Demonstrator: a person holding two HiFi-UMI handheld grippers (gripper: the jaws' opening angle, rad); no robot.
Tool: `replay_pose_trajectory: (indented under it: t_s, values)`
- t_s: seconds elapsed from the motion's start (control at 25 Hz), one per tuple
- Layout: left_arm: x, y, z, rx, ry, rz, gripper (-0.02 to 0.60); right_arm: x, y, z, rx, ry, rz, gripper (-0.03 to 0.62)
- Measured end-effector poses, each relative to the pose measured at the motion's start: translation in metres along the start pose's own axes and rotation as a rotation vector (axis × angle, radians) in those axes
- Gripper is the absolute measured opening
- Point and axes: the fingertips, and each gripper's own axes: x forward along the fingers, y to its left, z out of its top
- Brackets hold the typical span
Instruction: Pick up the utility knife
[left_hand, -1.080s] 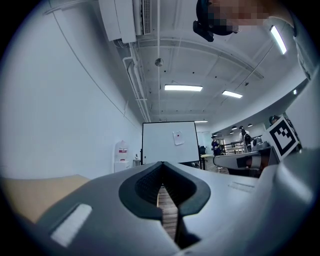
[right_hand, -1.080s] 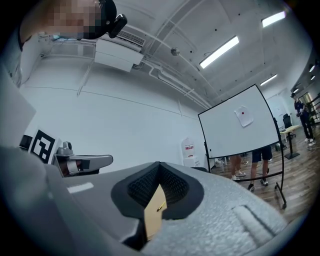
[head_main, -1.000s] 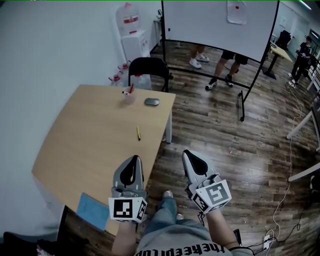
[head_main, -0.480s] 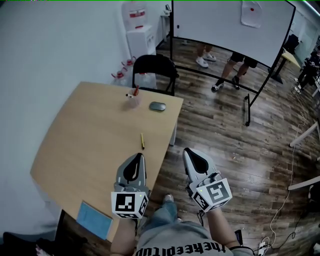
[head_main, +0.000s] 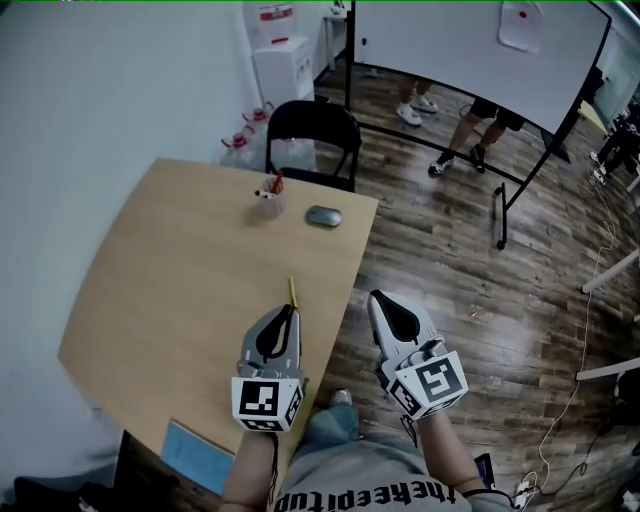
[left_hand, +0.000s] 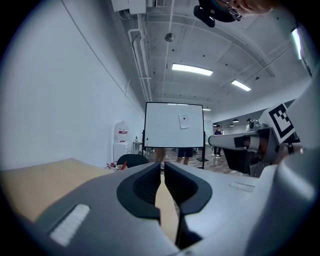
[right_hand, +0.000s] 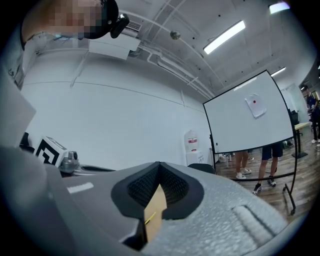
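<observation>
Over the last second the left gripper (head_main: 288, 313) has closed in on the yellow utility knife (head_main: 294, 292), and its tips now sit just short of the knife's near end. Its jaws have just been opening from shut to a narrow slit, with nothing between them yet. The knife lies where it was, flat on the table (head_main: 170, 270) by its right edge. The right gripper (head_main: 378, 298) stays shut and empty over the floor, so the reach looks nearly done and the left jaws likely need to widen before gripping.
</observation>
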Motion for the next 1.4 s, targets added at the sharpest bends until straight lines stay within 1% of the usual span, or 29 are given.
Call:
replay_pose_trajectory:
  t_s: [0.2, 0.36, 0.64, 0.8, 1.08, 1.16, 1.28, 1.32, 1.4]
  values:
    - [0.020, 0.018, -0.039, -0.058, 0.110, -0.019, 0.060, 0.015, -0.003, -0.006, 0.014, 0.026, -0.014, 0.002]
    - [0.035, 0.028, -0.079, -0.060, 0.218, -0.014, 0.084, 0.020, -0.006, -0.013, 0.018, 0.049, -0.016, 0.002]
    - [0.048, 0.040, -0.137, -0.088, 0.389, 0.018, 0.121, 0.024, -0.008, -0.019, 0.017, 0.092, 0.003, 0.002]
    - [0.055, 0.044, -0.159, -0.115, 0.442, 0.026, 0.132, 0.024, -0.009, -0.022, 0.018, 0.103, 0.003, 0.002]
    - [0.075, 0.048, -0.190, -0.071, 0.536, 0.025, 0.149, 0.022, -0.017, -0.026, 0.010, 0.126, -0.012, 0.002]
    - [0.079, 0.051, -0.200, -0.094, 0.573, 0.032, 0.152, 0.021, -0.019, -0.026, 0.006, 0.131, -0.019, 0.002]
    - [0.088, 0.060, -0.211, -0.179, 0.618, 0.052, 0.166, 0.020, -0.021, -0.025, 0.000, 0.134, -0.029, 0.002]
    - [0.091, 0.062, -0.214, -0.196, 0.628, 0.061, 0.164, 0.019, -0.022, -0.025, -0.002, 0.136, -0.033, 0.002]
    - [0.096, 0.065, -0.219, -0.202, 0.649, 0.067, 0.167, 0.017, -0.024, -0.026, -0.005, 0.141, -0.041, 0.002]
